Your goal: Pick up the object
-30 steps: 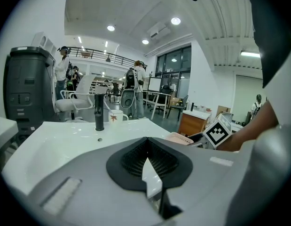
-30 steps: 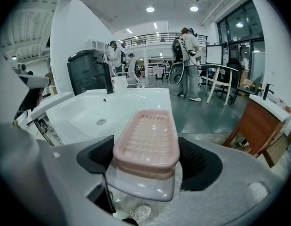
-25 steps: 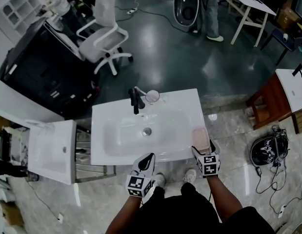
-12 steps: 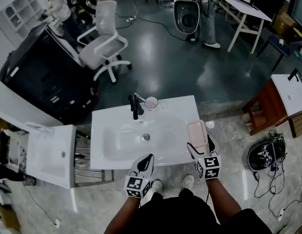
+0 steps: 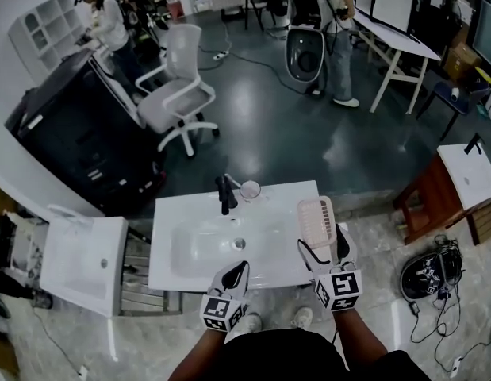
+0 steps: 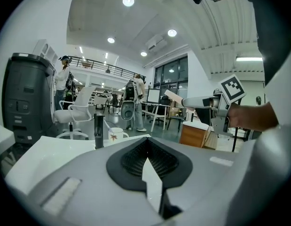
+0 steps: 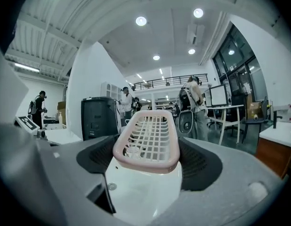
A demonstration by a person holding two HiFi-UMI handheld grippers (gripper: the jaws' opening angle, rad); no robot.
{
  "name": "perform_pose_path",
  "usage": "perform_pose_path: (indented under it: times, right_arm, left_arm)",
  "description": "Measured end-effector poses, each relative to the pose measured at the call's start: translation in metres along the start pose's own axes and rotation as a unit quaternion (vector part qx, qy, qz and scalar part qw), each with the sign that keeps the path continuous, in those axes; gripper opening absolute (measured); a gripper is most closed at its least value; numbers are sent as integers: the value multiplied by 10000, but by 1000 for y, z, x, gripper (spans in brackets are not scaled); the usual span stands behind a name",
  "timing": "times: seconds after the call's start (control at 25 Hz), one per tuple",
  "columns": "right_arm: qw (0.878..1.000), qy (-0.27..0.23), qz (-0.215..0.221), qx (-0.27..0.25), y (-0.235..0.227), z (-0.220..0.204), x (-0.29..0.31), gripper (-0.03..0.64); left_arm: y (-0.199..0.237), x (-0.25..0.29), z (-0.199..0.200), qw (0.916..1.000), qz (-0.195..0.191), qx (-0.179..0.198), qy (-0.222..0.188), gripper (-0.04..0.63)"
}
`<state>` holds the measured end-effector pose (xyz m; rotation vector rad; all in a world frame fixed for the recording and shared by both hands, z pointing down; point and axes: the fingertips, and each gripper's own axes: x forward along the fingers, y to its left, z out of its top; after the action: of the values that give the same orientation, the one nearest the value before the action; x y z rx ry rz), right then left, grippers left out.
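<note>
A pale pink slotted tray (image 5: 316, 220) (image 7: 147, 139) is lifted off the white sink top (image 5: 182, 214), level above its right end. My right gripper (image 5: 322, 247) (image 7: 146, 166) is shut on the tray's near end, its fingers (image 7: 201, 164) pressed to both sides. My left gripper (image 5: 239, 270) (image 6: 147, 160) hovers at the sink's front edge, shut with nothing between its pads. The right gripper also shows in the left gripper view, at the right (image 6: 216, 101).
A black faucet (image 5: 224, 193) (image 6: 98, 131) and a small cup (image 5: 250, 189) (image 6: 116, 134) stand at the sink's back. A second white basin (image 5: 82, 260) sits left, a wooden stool (image 5: 427, 197) and a helmet (image 5: 426, 276) right. A white office chair (image 5: 178, 94) stands beyond.
The right gripper has raised the pink tray from the sink's right end and carried it up and forward. The left gripper has stayed put.
</note>
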<state>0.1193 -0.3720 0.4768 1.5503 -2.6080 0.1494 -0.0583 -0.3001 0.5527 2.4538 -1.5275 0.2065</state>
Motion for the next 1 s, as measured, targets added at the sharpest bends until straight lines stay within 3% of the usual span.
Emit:
perform_pose_path:
  times: [0.44,1.0]
  right_arm:
    - [9992,-358,15,-185,5,28,8,425]
    - [9996,-221,50,-140,10,24,22,425]
  left_arm:
    - [13,6,26,9992,65,125,-380,18]
    - [20,6,26,9994,84,168,-274,18]
